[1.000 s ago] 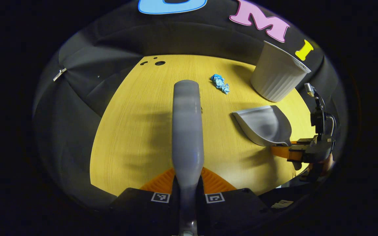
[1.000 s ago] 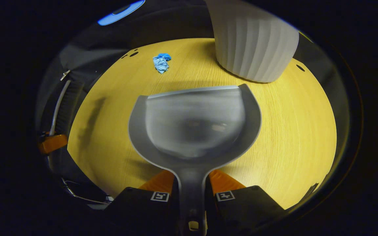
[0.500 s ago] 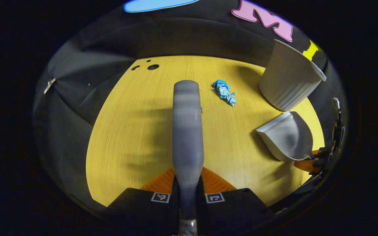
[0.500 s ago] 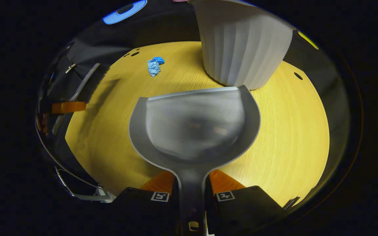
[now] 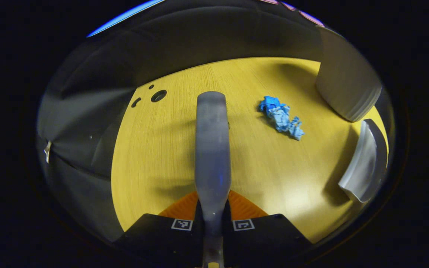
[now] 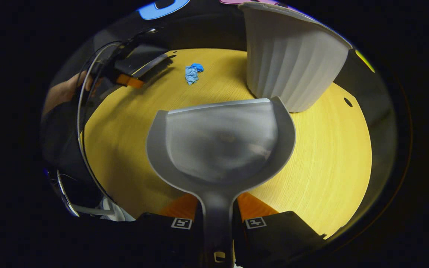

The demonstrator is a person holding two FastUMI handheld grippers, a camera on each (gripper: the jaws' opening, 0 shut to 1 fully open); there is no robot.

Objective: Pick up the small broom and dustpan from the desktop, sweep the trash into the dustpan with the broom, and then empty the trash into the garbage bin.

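Trash (image 5: 281,118) lies on bench (image 5: 155,149), ahead-right of broom (image 5: 212,141) clamped in left gripper (image 5: 212,223). Right gripper (image 6: 217,222) clamps dustpan (image 6: 220,143) handle, mouth facing trash, bin (image 6: 292,63) beside. Left nearer.

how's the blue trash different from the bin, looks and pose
The blue trash is small, crumpled and lies low and loose on the table; the garbage bin is big, pale, ribbed, rigid and stands upright. Both sit on the table, apart from each other.
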